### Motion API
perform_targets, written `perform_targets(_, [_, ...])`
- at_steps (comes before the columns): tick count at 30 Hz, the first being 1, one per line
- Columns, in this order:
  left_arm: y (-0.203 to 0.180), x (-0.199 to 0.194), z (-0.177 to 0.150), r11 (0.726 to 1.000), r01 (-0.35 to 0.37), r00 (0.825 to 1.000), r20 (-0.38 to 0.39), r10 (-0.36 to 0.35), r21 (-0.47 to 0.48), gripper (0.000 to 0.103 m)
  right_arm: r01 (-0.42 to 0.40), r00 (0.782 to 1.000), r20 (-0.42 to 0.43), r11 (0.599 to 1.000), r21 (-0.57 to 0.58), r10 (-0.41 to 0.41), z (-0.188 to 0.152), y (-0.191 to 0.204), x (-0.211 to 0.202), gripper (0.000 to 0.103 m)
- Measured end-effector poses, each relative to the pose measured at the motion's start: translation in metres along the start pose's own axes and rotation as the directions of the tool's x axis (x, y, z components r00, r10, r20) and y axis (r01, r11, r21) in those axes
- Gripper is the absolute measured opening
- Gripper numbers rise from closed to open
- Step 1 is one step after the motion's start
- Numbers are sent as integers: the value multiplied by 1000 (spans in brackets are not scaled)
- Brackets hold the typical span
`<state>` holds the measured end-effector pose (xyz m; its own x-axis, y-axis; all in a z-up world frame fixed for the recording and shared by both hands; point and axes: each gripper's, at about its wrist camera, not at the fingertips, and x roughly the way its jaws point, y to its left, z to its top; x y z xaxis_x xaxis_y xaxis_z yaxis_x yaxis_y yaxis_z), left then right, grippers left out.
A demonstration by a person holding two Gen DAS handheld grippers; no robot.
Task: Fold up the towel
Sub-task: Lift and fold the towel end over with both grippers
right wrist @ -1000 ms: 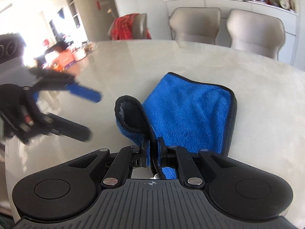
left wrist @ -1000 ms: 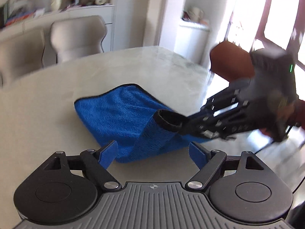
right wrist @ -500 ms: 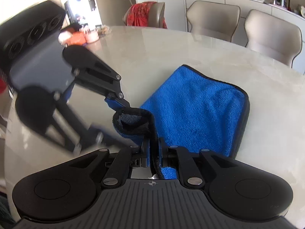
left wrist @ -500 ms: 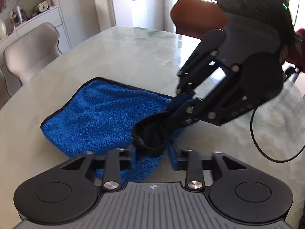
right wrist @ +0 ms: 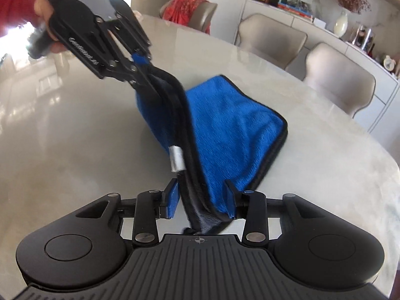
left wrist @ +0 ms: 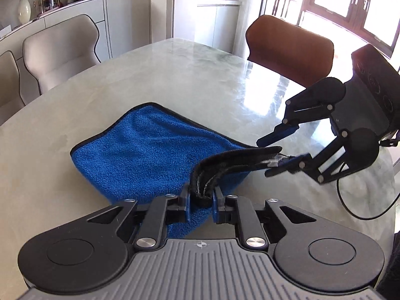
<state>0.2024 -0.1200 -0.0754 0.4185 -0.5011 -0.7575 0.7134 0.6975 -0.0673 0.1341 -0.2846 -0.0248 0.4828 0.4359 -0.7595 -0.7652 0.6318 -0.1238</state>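
Observation:
A blue towel (left wrist: 150, 150) with black trim lies folded on the pale marble table (left wrist: 195, 75); it also shows in the right wrist view (right wrist: 232, 130). My left gripper (left wrist: 201, 197) is shut on one end of the towel's bunched black-trimmed edge. In the right wrist view my right gripper (right wrist: 202, 197) is open, its jaws standing apart on either side of the other end of that edge. The left gripper (right wrist: 141, 75) shows there clamped on the edge. The right gripper (left wrist: 277, 150) also shows in the left wrist view, jaws apart around the edge.
Beige chairs (left wrist: 60, 52) stand at the table's far side, a brown chair (left wrist: 290, 47) at the right. A sideboard with vases (right wrist: 342, 25) lines the wall. A red cloth (right wrist: 185, 7) hangs on a far chair. A black cable (left wrist: 362, 210) trails from the right gripper.
My left gripper has closed on the towel's edge. My right gripper has opened and moved away along the edge, which is now stretched between the two grippers.

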Motion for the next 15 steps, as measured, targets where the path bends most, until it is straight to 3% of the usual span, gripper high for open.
perform_targets(5, [7,-7,3,999,-6,1000,28,7,-44,15,0,1000,19,998,64,-1,18,-28,3,10])
perform_targets(8, [15,-11,12,997,-49,997,52,53,-67,15,2,999,38,997,73,-5,35,-47,9,10])
perform_targets(15, [60,-2,35,962,-207,971,83,224,-178,16,34,998,51,998,44,-36,84,-99,56,10])
